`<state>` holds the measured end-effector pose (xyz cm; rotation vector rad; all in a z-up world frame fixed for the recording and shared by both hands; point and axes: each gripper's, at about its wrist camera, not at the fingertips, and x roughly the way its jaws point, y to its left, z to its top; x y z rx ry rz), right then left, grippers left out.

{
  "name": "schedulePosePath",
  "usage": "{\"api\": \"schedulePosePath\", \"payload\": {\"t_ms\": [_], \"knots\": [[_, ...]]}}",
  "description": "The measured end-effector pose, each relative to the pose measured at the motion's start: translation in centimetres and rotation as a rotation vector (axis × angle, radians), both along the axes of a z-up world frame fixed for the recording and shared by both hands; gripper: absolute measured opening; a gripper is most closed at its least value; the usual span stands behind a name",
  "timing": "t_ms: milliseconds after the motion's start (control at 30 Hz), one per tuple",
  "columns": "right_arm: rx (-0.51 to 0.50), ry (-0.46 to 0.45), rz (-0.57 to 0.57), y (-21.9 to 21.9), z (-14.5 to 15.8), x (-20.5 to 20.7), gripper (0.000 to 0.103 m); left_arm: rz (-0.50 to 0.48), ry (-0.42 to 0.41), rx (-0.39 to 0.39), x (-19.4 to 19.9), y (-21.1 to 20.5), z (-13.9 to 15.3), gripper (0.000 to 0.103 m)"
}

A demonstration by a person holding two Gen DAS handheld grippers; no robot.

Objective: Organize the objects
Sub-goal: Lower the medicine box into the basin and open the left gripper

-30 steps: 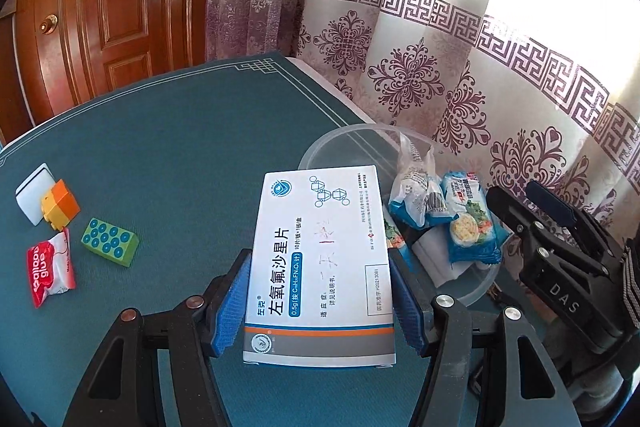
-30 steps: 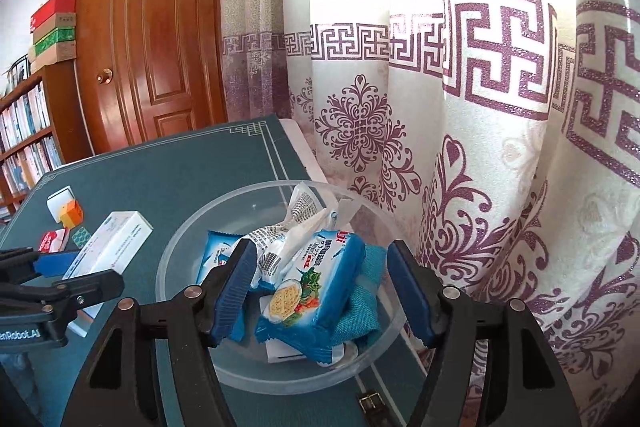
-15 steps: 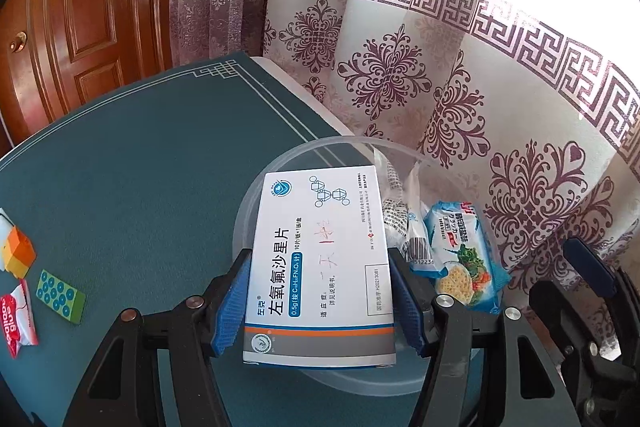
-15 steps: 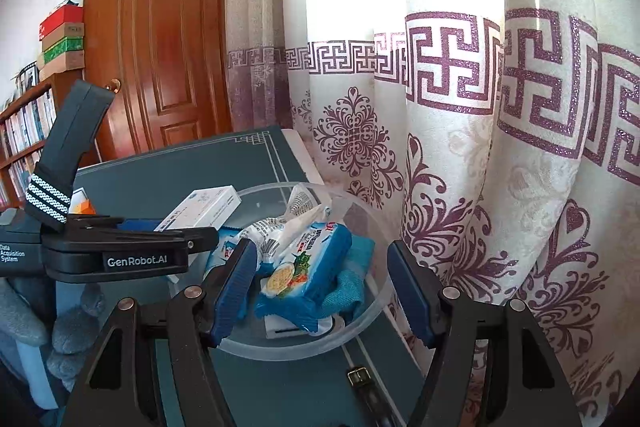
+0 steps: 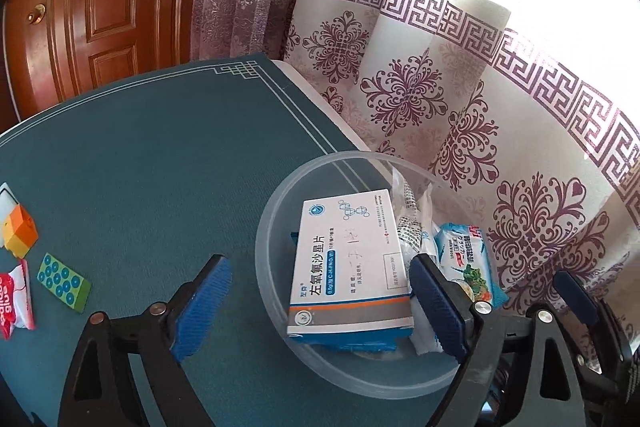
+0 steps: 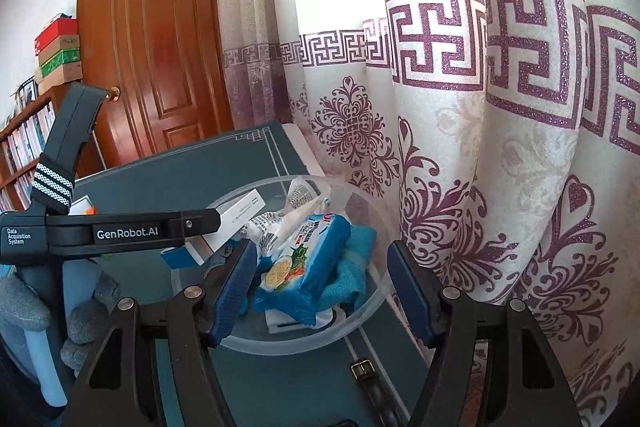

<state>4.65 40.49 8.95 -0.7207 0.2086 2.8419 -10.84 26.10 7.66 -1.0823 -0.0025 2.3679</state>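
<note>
Inside clear bowl, white-and-blue medicine box

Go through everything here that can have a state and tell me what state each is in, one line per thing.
Left tongs: open, jaws just widened, pads clear of the box.
Right tongs: open, empty, over the bowl.
Medicine box: released, lying tilted in the bowl.
Clear bowl: upright, partly filled.
Cracker packet: sealed, in the bowl.
Door: closed.
Green block: on the table, outside the bowl.

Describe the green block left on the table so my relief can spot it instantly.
On the teal tablecloth, look far left of the clear plastic bowl. The flat green rectangular block lies between an orange-yellow cube and a red-white snack packet; only it has blue dots.
</note>
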Motion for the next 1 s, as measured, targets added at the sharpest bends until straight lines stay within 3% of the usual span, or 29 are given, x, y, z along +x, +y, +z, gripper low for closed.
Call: {"api": "schedulePosePath", "payload": {"t_ms": [133,367,700,1000], "knots": [[0.000,0.002,0.008,-0.2,0.0,-0.1,0.069,0.061,0.034,-0.025,0.6,-1.7,0.1,0.094],[-0.003,-0.001,0.013,-0.4,0.0,-0.1,0.069,0.054,0.032,-0.042,2.0,-2.9,-1.0,0.094],[-0.002,-0.002,0.016,-0.5,-0.1,-0.1,0.069,0.095,0.056,-0.144,0.0,-0.4,-2.4,0.094],[0.006,-0.009,0.030,-1.1,-0.2,0.1,0.069,0.103,0.064,-0.144,-0.3,-0.5,-2.1,0.094]]}}
